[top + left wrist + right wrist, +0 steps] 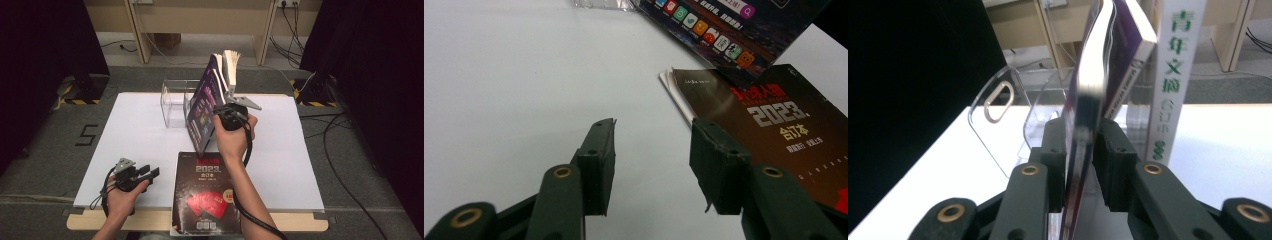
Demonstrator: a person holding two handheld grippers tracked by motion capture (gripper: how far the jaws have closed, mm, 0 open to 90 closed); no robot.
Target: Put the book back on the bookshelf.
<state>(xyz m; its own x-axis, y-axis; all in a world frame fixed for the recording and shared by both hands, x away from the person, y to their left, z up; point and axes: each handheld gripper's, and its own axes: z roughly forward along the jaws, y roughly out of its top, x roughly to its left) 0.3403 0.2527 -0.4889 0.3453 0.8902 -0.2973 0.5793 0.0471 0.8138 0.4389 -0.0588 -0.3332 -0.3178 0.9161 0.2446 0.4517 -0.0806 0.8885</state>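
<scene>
The right gripper (1080, 150) has its fingers around the purple magazine's (202, 102) edge, steadying it upright for the clear rack (175, 102), while the left gripper (651, 165) rests with fingers spread.

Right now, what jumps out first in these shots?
The purple magazine standing tilted at the clear acrylic rack mid-table, with the right gripper astride its lower edge; whether the pads press it is hard to tell. Next, the dark "2023" book lying flat at the near edge of the white table. The left gripper sits open over bare table beside that book.
</scene>
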